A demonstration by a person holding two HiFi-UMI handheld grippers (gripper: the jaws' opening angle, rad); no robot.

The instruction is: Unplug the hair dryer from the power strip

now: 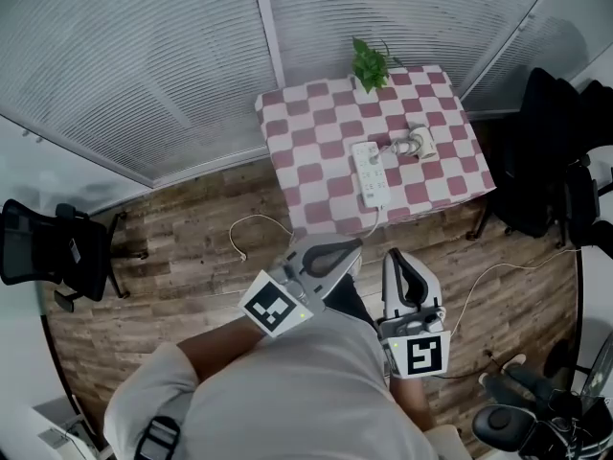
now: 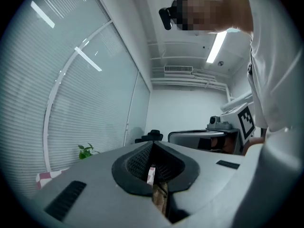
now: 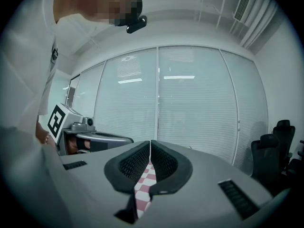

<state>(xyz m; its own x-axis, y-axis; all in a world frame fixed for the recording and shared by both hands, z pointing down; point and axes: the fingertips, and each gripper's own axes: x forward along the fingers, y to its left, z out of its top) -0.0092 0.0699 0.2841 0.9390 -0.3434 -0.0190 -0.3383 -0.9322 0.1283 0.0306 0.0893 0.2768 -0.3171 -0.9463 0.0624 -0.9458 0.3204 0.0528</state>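
Note:
A white power strip [image 1: 372, 172] lies on the small table with a red-and-white checked cloth [image 1: 316, 132]. Beside it to the right rests the white hair dryer [image 1: 414, 142] with its cord bunched against the strip. Both grippers are held close to the person's body, well short of the table. My left gripper [image 1: 352, 248] [image 2: 152, 146] points level toward the table, jaws together and empty. Just right of it, my right gripper [image 1: 395, 257] [image 3: 150, 144] is also shut with nothing between its pads; checked cloth shows through the slit below them.
A green potted plant [image 1: 372, 63] stands at the table's far edge before the blinds. A white cable [image 1: 251, 226] trails over the wooden floor. A black office chair [image 1: 57, 252] stands at the left, and dark chairs [image 1: 546, 161] at the right.

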